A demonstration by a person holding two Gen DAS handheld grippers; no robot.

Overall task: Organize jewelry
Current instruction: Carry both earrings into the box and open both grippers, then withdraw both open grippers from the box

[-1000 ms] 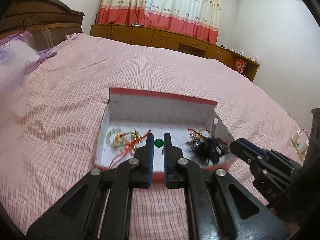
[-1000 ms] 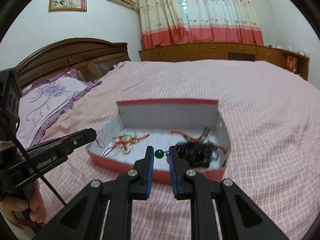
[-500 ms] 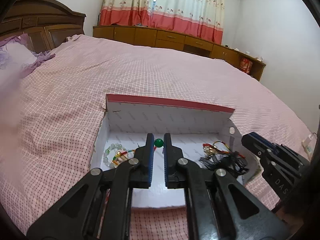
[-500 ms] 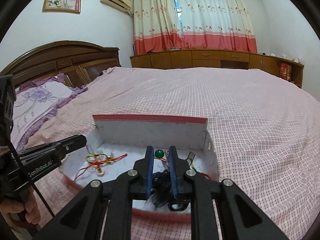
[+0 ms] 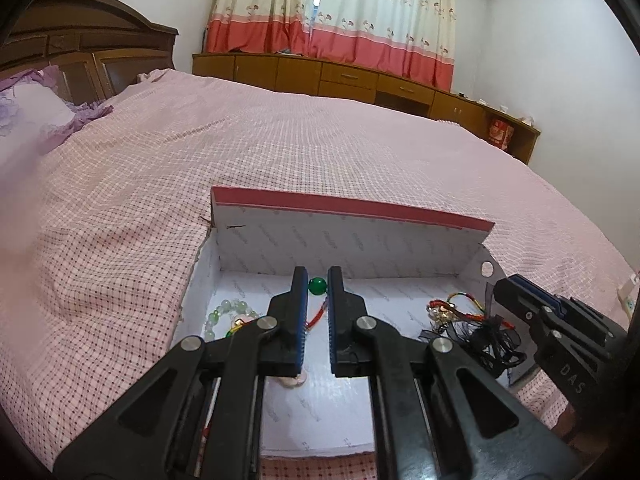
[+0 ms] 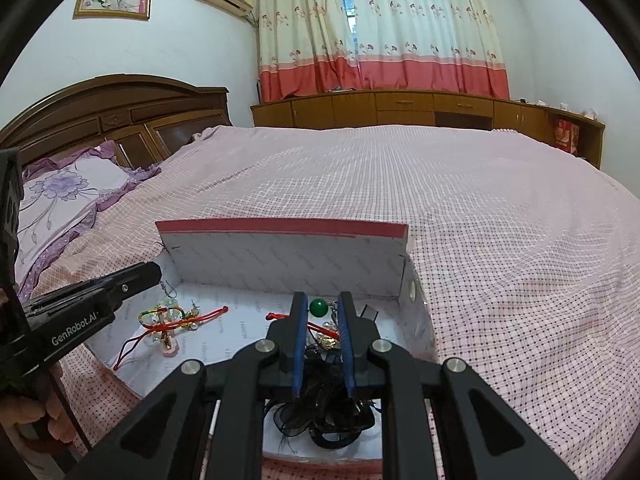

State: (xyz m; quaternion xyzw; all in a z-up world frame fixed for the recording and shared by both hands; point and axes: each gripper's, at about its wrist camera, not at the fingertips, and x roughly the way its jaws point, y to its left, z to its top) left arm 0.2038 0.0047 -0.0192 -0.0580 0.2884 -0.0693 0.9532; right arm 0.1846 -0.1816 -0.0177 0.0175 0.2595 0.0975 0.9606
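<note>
A shallow white box with a red rim (image 5: 352, 206) (image 6: 280, 225) lies open on the bed. My left gripper (image 5: 318, 286) is shut on a green bead, over the box's middle. My right gripper (image 6: 319, 307) is shut on a green bead too, above the box's right part. A pale green bead bracelet (image 5: 224, 310) with red cords lies at the box's left; the same pile shows in the right wrist view (image 6: 172, 318). A black frilly tangle (image 5: 492, 338) (image 6: 324, 408) with gold and red pieces lies at the right.
The pink checked bedspread (image 5: 280, 152) surrounds the box. A purple flowered pillow (image 6: 64, 188) and wooden headboard (image 6: 112, 108) are at the left. Low wooden cabinets (image 6: 400, 108) and curtains stand beyond the bed.
Both grippers moved forward and down over the box, still shut on their green beads. The box now fills more of both views.
</note>
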